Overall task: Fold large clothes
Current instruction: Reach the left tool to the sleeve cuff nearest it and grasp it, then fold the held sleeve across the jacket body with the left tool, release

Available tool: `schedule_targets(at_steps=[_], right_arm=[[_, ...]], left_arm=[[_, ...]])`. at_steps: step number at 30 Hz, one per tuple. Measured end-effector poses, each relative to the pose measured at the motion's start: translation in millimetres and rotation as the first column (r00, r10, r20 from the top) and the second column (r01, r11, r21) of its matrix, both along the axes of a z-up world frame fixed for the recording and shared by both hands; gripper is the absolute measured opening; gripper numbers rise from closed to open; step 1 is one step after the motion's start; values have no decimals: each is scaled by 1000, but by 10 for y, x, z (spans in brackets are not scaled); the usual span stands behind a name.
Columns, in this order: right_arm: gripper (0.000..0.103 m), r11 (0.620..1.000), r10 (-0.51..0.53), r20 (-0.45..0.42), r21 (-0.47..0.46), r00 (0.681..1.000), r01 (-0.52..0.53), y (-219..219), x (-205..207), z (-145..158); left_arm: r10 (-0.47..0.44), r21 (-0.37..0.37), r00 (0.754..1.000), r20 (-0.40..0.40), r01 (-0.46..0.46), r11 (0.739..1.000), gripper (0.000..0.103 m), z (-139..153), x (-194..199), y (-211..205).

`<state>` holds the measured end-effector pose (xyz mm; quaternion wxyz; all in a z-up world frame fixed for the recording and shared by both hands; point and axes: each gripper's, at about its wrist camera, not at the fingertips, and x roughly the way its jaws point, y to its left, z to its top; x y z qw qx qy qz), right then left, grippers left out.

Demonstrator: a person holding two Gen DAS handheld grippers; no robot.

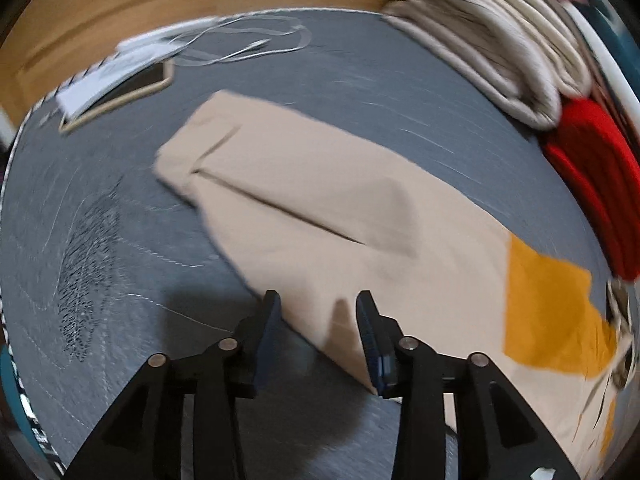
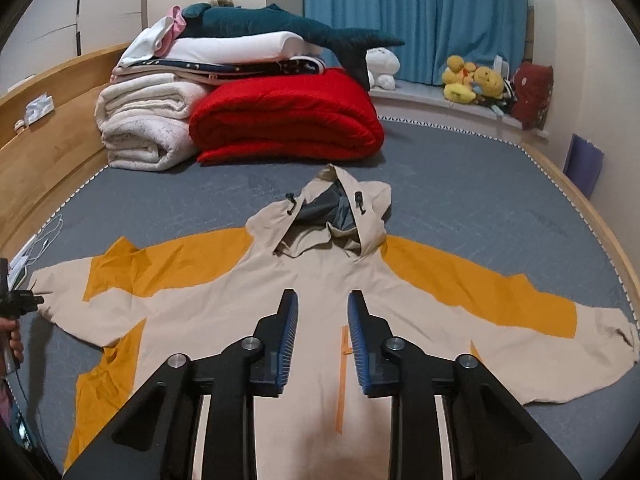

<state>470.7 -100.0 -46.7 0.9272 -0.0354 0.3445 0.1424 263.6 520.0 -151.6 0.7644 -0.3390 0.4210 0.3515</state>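
A beige and orange hooded jacket [image 2: 256,304] lies spread flat, front up, on the grey bed [image 2: 460,184], sleeves out to both sides. My right gripper [image 2: 323,300] is open and empty above the jacket's chest. My left gripper [image 1: 318,300] is open and empty over the left sleeve [image 1: 320,184], near the sleeve's lower edge; it also shows at the left edge of the right wrist view [image 2: 20,300], by the cuff. The left wrist view is blurred.
Folded white blankets [image 2: 144,128] and a red quilt [image 2: 288,120] are stacked behind the hood. A phone [image 1: 120,92], papers and a white cable [image 1: 248,40] lie near the wooden bed frame [image 2: 48,144]. Plush toys [image 2: 476,80] sit by the blue curtain.
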Motion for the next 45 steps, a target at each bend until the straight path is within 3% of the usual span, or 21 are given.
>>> schedule_targets(at_steps=[4,8,12,14,15,16,18,19,20,21,25,28,31,36,38,40,42,43,44,45], right_arm=[[28,1000,8,-23,-20,1000,-9,45,56,-112],[45,1000,-9,-76,-9,997,8,48,120,-232],[45,999,-27,-147,26,989,32,12,198,-370],[45,999,-34,-160,25,987,38,-1,212,-409],[45,999,-36,-162,23,986,40,-6,212,-418],[45,999,-37,-164,19,986,40,-6,215,-422],[41,999,-40,-165,10,986,42,5,215,-411],[35,999,-41,-162,12,986,44,2,209,-400],[22,999,-38,-162,13,986,41,1,212,-394],[17,999,-35,-162,11,986,37,2,209,-387],[17,999,-39,-158,3,987,40,-40,150,-354],[18,999,-34,-185,20,982,38,-110,105,-333],[18,997,-59,-196,44,979,69,-209,15,-284],[30,994,-71,-211,72,975,87,-305,-133,-237],[35,993,-70,-205,77,976,88,-343,-234,-224],[37,994,-70,-192,68,979,85,-366,-328,-219],[39,995,-71,-179,53,981,82,-392,-425,-227],[39,995,-74,-172,50,982,84,-410,-470,-231],[39,995,-78,-167,50,983,88,-427,-499,-237],[39,994,-85,-164,51,983,94,-448,-526,-244]], left_arm=[[94,-64,995,45,-91,994,38,-110,-175,256],[176,-133,980,96,-162,978,38,-218,-305,401],[188,-129,974,127,-171,977,36,-235,-302,462],[187,-113,974,128,-173,978,28,-238,-259,497],[190,-107,974,126,-177,978,14,-231,-222,505],[195,-102,973,124,-183,978,8,-215,-195,501],[201,-67,971,132,-194,979,3,-98,-177,445],[195,-38,971,137,-191,981,2,-11,-148,404],[179,-4,973,146,-180,984,1,106,-110,341],[156,29,975,160,-162,986,1,235,-60,259],[8,135,973,230,-40,990,0,751,230,-264],[-146,178,947,287,97,979,0,1091,449,-908],[-313,210,891,329,254,944,0,1332,667,-1663],[-600,245,711,367,549,799,0,1535,911,-3109],[-674,228,643,364,640,734,0,1461,976,-3553],[-723,176,594,352,717,675,0,1296,1038,-3910],[-774,81,556,303,795,602,3,1056,1156,-4205],[-788,48,549,279,811,582,6,975,1198,-4272],[-793,17,555,253,817,577,6,889,1224,-4313],[-778,-18,582,236,804,595,6,835,1239,-4296]])
